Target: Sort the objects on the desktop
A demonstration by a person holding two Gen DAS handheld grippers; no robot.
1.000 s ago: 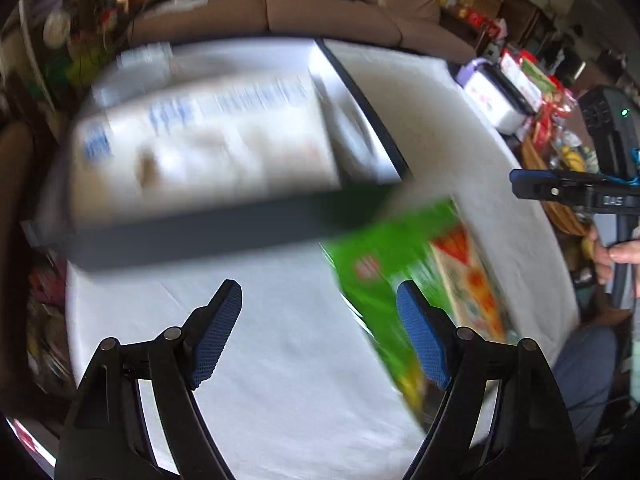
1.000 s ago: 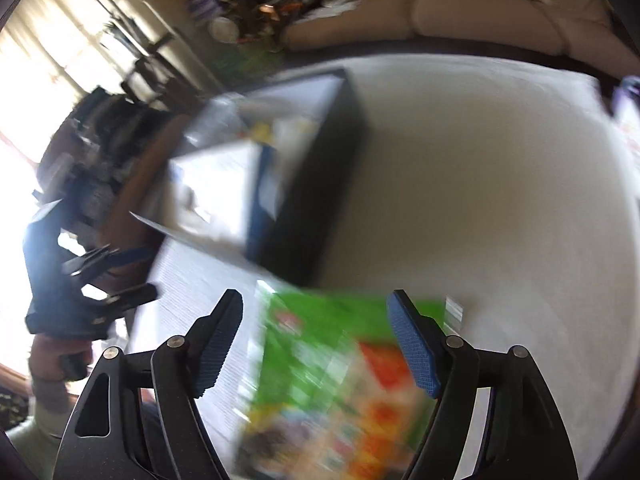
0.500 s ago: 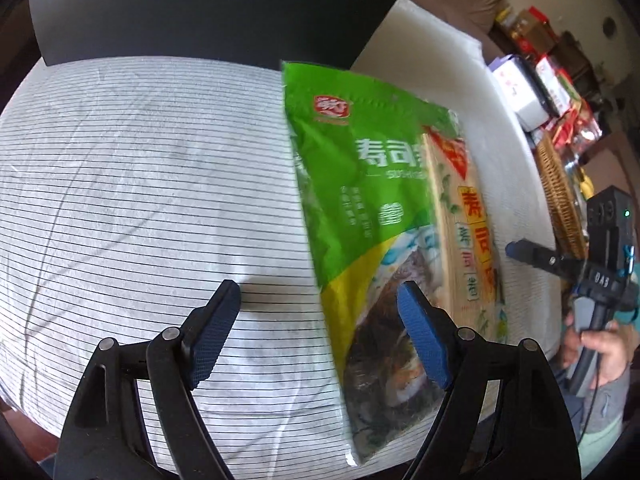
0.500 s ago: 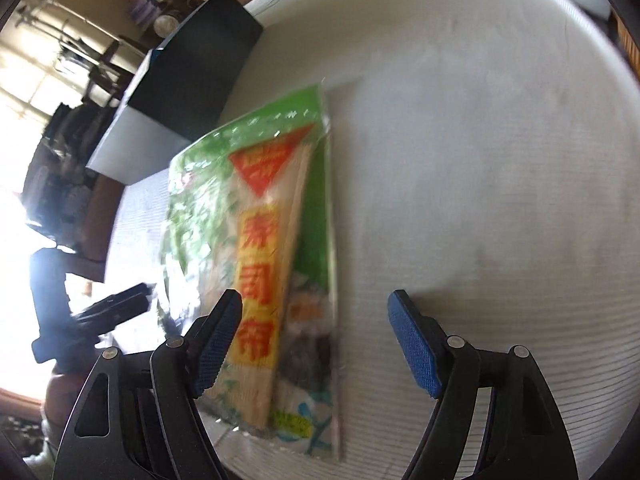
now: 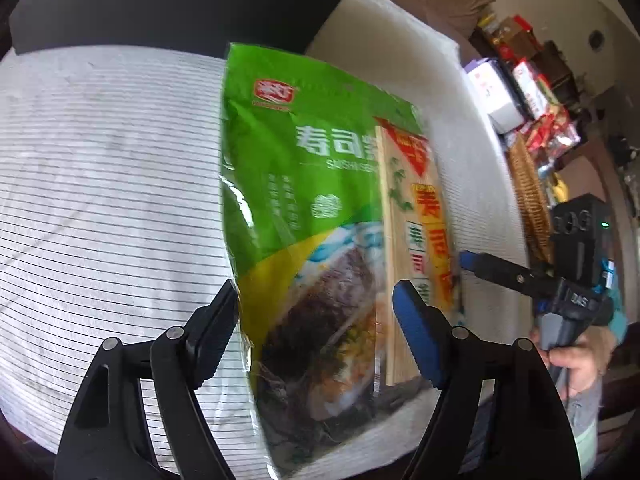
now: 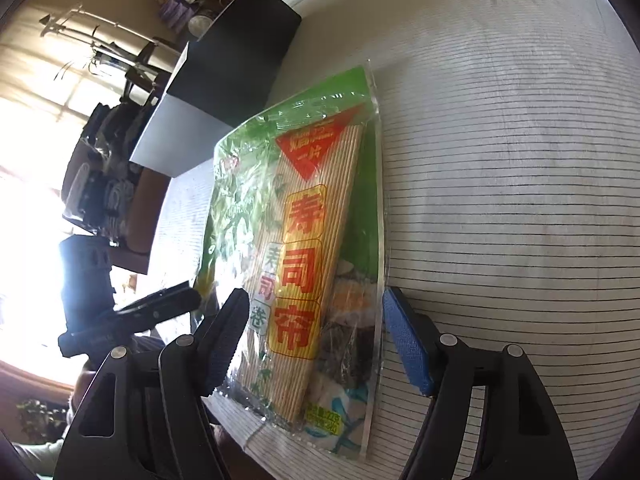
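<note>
Left wrist view: left tool (image 5: 314, 312) fairly wide and closing, straddling the near end of a green sushi-seaweed packet (image 5: 320, 216) lying flat on the striped white tabletop (image 5: 112, 200). Left pad at the packet's edge, contact not clear; right blue pad (image 5: 416, 336) over the bamboo mat (image 5: 400, 248) packed inside; no firm grip seen. Black box (image 5: 180, 0) at 12 o'clock beyond the packet. Right tool (image 5: 520, 276) at 3 o'clock, held by a hand (image 5: 576, 356), tip at the packet's far side.

Right wrist view: right tool (image 6: 312, 336) likewise fairly wide and closing, packet (image 6: 304, 240) between the pads, blue pad (image 6: 404, 344) just beside the clear edge, pressing not evident. Black box (image 6: 224, 80) at 11 o'clock. Left tool (image 6: 160, 308) at 9 o'clock, reaching the packet's edge.
</note>
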